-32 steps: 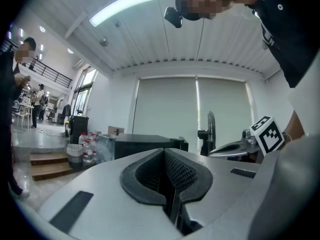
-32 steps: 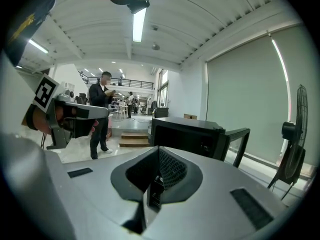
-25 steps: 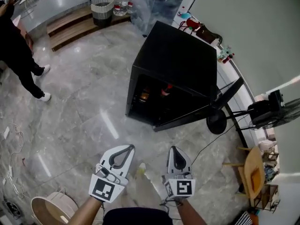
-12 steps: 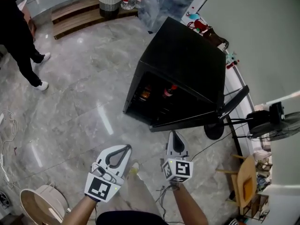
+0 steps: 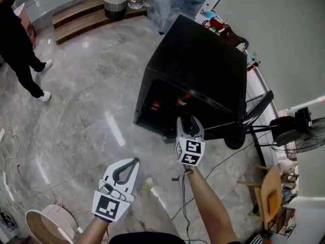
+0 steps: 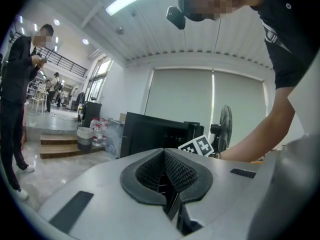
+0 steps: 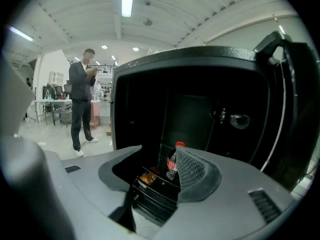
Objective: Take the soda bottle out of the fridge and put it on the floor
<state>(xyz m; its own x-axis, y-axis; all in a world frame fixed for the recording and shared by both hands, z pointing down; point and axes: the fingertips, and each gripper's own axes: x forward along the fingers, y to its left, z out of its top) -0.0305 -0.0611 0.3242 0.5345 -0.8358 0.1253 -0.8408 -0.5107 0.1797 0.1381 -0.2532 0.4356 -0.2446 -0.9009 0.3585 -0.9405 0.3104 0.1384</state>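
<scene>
Reaching right claw point(image 5: 187, 122) nearer fridge point(image 5: 198, 65) | jaws just spread, holding nothing | left claw point(image 5: 134, 162) closed

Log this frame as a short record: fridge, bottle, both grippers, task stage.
fridge: black, open at the front
soda bottle: red cap, upright inside the fridge
right gripper: at the fridge opening, aimed at the bottle; jaws have just been opening, nothing between them yet
left gripper: low and away from the fridge, jaws together, empty
task stage: bottle not yet grasped
</scene>
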